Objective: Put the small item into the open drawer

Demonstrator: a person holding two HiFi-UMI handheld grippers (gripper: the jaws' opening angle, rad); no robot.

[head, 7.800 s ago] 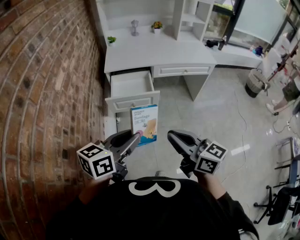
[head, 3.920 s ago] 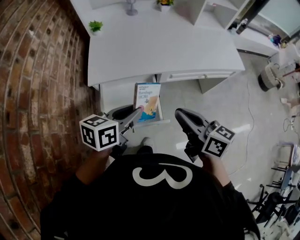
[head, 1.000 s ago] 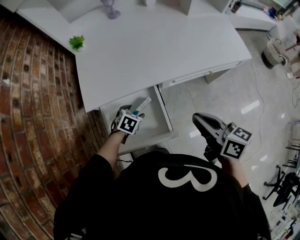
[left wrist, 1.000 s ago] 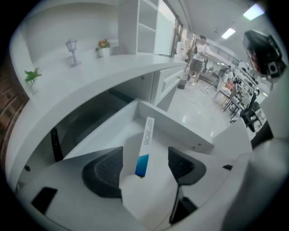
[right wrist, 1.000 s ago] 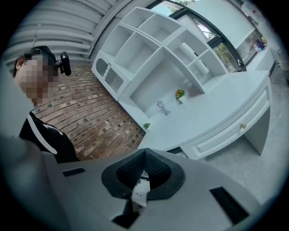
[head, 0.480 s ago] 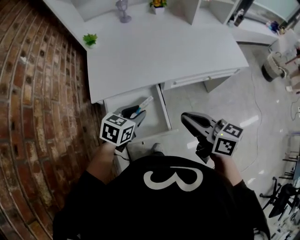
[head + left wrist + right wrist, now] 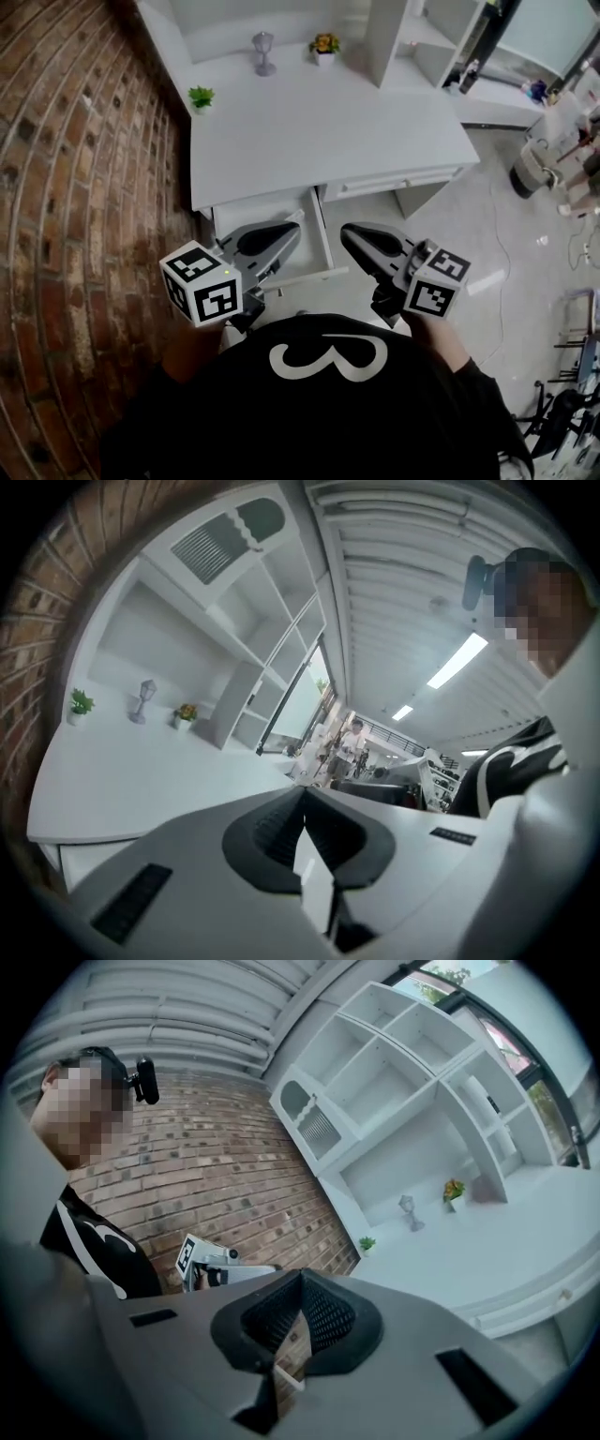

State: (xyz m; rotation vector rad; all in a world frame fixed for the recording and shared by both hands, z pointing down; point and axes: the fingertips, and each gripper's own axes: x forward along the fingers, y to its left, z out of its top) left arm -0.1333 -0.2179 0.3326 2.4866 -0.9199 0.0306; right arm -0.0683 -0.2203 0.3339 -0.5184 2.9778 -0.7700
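The open white drawer [image 7: 262, 207] juts out from under the desk [image 7: 328, 131]. A pale sliver of the small box [image 7: 296, 217] shows in the drawer; the rest is hidden by my left gripper. My left gripper [image 7: 292, 228] hovers above the drawer, well clear of it. Its jaws have just been closing with nothing between them, and in the left gripper view they [image 7: 305, 799] meet, shut and empty. My right gripper [image 7: 349, 232] hangs beside the drawer's right side, over the floor. It [image 7: 300, 1283] is shut and holds nothing.
A brick wall [image 7: 75, 187] runs along the left. On the desk stand a small plant [image 7: 201, 96], a grey goblet-like ornament [image 7: 263, 52] and a flower pot [image 7: 324, 44], with a white shelf unit [image 7: 394, 37] behind. Grey floor [image 7: 441, 216] lies to the right.
My left gripper has come up out of the drawer, leaving the box inside, and its jaws have closed. The right gripper has risen and moved left.
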